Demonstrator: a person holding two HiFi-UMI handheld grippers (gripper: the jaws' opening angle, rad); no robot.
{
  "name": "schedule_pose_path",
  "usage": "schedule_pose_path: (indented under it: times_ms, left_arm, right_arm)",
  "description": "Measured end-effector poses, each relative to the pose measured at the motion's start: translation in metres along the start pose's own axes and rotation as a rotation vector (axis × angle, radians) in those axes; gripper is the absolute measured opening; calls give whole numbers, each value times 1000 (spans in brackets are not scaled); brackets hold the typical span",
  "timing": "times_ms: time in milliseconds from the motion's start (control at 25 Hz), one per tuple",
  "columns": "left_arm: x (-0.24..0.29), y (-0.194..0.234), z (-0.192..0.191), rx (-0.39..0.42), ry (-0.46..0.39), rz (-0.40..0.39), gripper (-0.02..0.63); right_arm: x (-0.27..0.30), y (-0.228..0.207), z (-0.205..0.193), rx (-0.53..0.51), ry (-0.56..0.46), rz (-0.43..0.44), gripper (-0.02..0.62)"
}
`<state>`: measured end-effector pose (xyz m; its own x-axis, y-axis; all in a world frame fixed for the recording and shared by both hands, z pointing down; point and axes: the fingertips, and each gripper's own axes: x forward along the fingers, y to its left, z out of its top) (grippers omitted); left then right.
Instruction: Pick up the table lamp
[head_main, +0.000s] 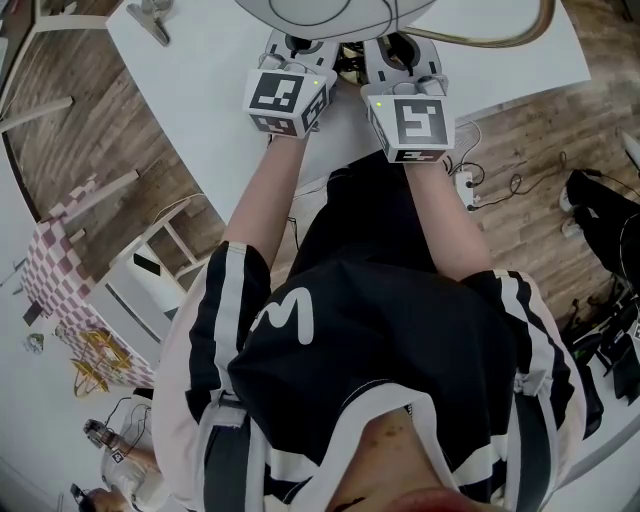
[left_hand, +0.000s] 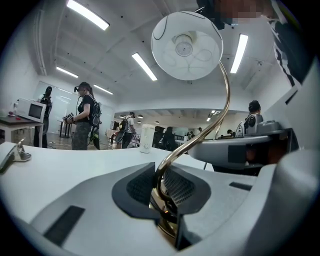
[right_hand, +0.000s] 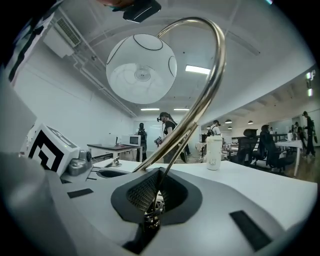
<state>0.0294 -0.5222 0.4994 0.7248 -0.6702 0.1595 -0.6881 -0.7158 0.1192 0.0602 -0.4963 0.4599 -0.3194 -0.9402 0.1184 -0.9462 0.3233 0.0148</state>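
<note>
Two claws in, one lamp. Left claw clenched on single curved brass stem of white-shaded table lamp, pads pinching stem low, near its foot. Right claw clamped on same stem, just beside left claw. One round shade hangs above both claws. Lamp foot sits at claw tips over white table; resting or lifted, we cannot tell. One white cylindrical tumbler beyond right claw, well apart. One metal clip far left of left claw.
</note>
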Motion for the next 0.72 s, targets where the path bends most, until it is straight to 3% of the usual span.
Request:
schedule_pose_path:
  times_ms: [720]
  left_arm:
    - [-8,2,0,-17,-25,57,51]
  right_arm:
    - [-2,9,2,-73,-24,45,15]
